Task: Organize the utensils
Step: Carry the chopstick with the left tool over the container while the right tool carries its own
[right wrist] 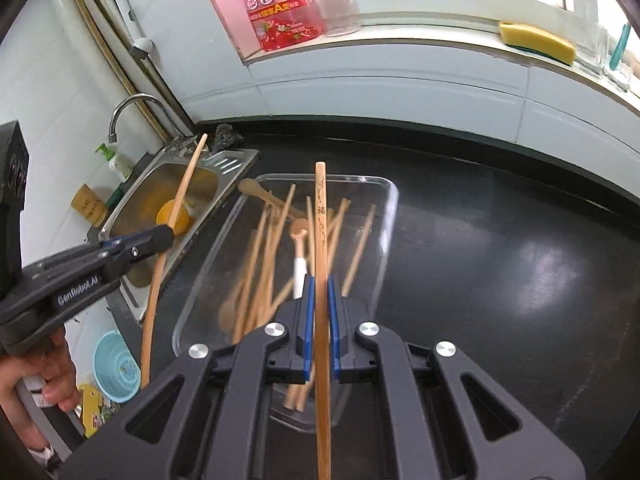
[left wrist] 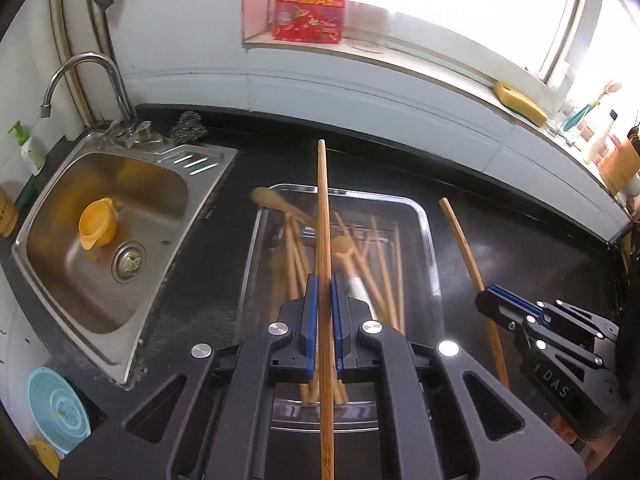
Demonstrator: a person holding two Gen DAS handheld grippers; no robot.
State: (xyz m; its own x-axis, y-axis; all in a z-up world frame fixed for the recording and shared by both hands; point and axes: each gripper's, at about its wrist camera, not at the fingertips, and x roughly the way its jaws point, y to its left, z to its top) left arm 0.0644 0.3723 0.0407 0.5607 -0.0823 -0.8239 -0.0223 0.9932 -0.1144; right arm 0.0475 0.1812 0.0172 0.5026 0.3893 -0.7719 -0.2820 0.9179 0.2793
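Note:
My left gripper [left wrist: 323, 280] is shut on a bamboo chopstick [left wrist: 322, 200] that runs lengthwise between its blue pads, above a clear tray [left wrist: 429, 236]. My right gripper [right wrist: 319, 280] is shut on a chopstick with printed marks [right wrist: 320, 208], also above the tray [right wrist: 394, 208]. Each gripper shows in the other's view. The right gripper [left wrist: 506, 300] holds its stick [left wrist: 460, 236] over the black counter, and the left gripper [right wrist: 162, 236] holds its stick [right wrist: 186, 184] near the sink. Several chopsticks and wooden spoons [right wrist: 300, 228] lie jumbled in the tray.
A steel sink [left wrist: 60, 264] with a faucet [left wrist: 84, 64] and an orange cup [left wrist: 98, 222] lies left of the tray. A steel scourer [left wrist: 188, 126] sits behind it. The window sill holds a pink detergent bottle [right wrist: 280, 4] and a yellow sponge [right wrist: 536, 40]. A blue bowl [left wrist: 58, 410] is near left.

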